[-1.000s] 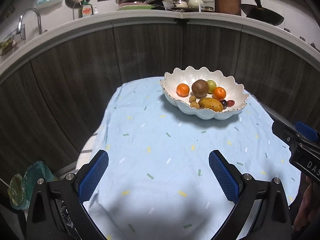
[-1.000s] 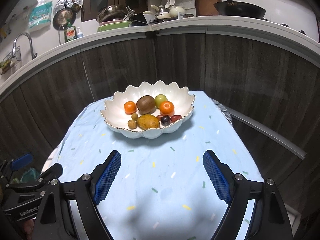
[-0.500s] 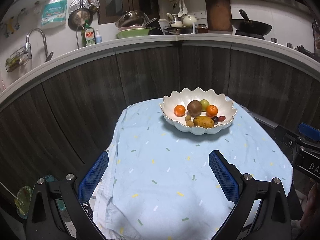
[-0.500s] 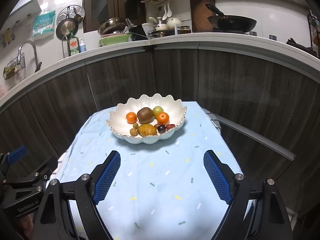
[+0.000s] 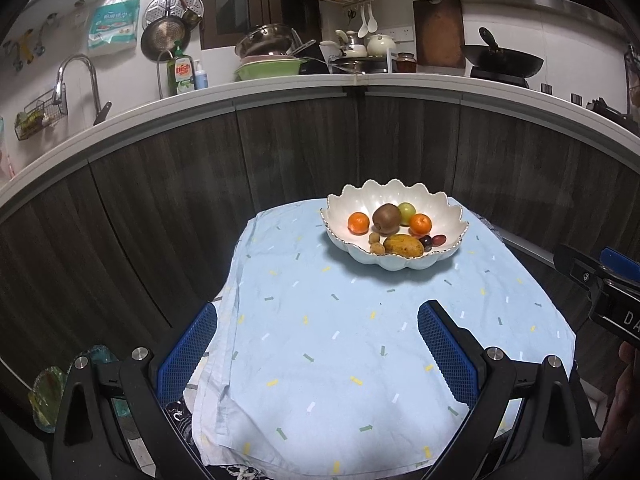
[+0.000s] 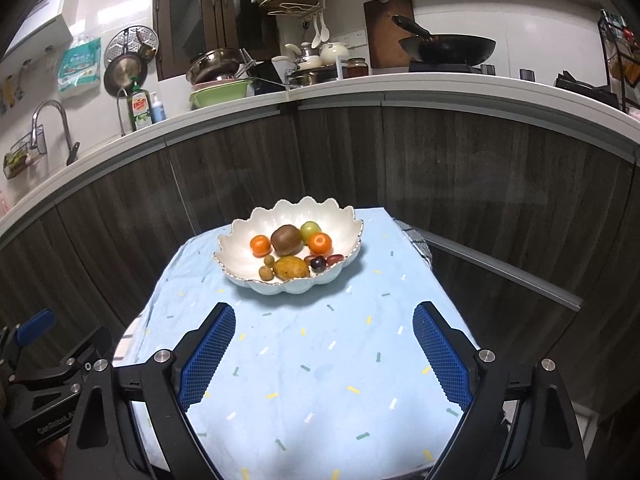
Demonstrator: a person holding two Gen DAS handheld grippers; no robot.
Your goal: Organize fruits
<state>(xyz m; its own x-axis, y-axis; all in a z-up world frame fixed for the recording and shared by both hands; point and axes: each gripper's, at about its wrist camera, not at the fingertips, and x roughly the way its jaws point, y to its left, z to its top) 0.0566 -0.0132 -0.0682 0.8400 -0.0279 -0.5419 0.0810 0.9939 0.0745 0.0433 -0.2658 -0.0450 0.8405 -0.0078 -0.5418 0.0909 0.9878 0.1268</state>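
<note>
A white scalloped bowl (image 5: 394,258) with a thin gilt rim sits at the far end of a small table covered by a pale blue cloth (image 5: 340,344) sprinkled with little coloured dashes. In the left wrist view the bowl lies right of centre, in the middle band of the frame; in the right wrist view (image 6: 288,284) it sits just left of centre.

All the fruit is inside the bowl. A brown kiwi (image 5: 387,218) rests in the middle, with a mandarin (image 5: 358,223) on its left and a second mandarin (image 5: 420,224) on its right. A green fruit (image 5: 407,210) peeks out behind the kiwi. Toward the near wall lies a yellow-brown mango (image 5: 403,245), two small tan longans (image 5: 375,243) to its left, and dark red grapes (image 5: 433,240) to its right.

The left gripper (image 5: 318,354) hangs low in its own frame above the near part of the cloth, blue-padded jaws spread wide with only cloth showing between them. The right gripper (image 6: 324,354) is likewise held over the near cloth; its jaws have just been opening and stand wide apart, with nothing between them. Both are well apart from the bowl.

Dark wood-grain cabinet fronts (image 6: 460,168) curve behind the table under a white countertop (image 6: 440,88). On it stand a wok (image 6: 448,48), a green basin (image 6: 218,94) and a green dish-soap bottle (image 6: 139,109); a tap (image 6: 48,120) arches in the upper left.
</note>
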